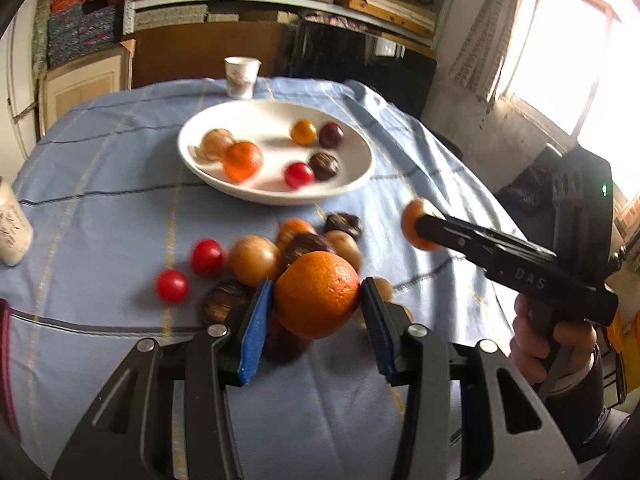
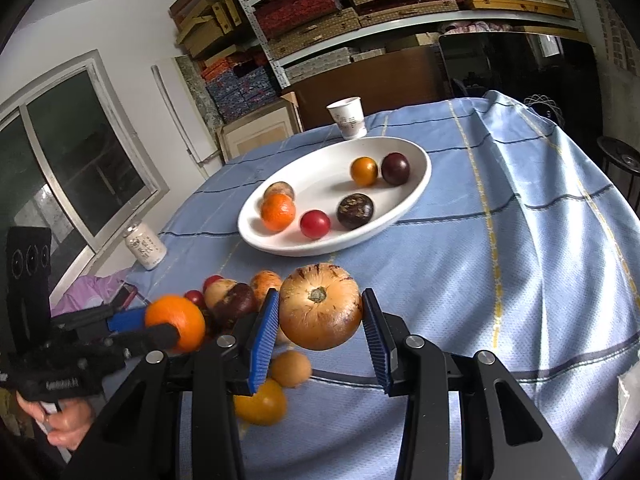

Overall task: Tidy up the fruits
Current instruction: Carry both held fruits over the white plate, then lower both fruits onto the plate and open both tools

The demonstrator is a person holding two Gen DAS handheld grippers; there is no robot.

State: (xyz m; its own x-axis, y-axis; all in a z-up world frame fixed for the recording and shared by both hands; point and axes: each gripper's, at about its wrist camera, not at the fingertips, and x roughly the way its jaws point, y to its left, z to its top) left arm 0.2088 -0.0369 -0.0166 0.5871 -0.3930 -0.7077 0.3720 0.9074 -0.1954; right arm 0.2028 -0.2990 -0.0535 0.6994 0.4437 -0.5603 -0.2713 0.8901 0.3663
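Note:
My left gripper (image 1: 317, 300) is shut on an orange (image 1: 317, 294) and holds it above a pile of loose fruit (image 1: 256, 260) on the blue tablecloth. My right gripper (image 2: 320, 312) is shut on a tan, onion-like round fruit (image 2: 320, 306), also lifted over the cloth. The right gripper shows in the left wrist view (image 1: 424, 224) at the right, and the left gripper with its orange shows in the right wrist view (image 2: 176, 322). A white oval plate (image 1: 192, 140) (image 2: 420, 184) beyond holds several fruits: orange, red, dark and yellow ones.
A paper cup (image 1: 241, 77) (image 2: 348, 120) stands behind the plate. A white jar (image 2: 145, 246) (image 1: 10, 228) stands at the table's left edge. Loose fruits (image 2: 262, 402) lie under the right gripper. Shelves with stacked boxes fill the back wall.

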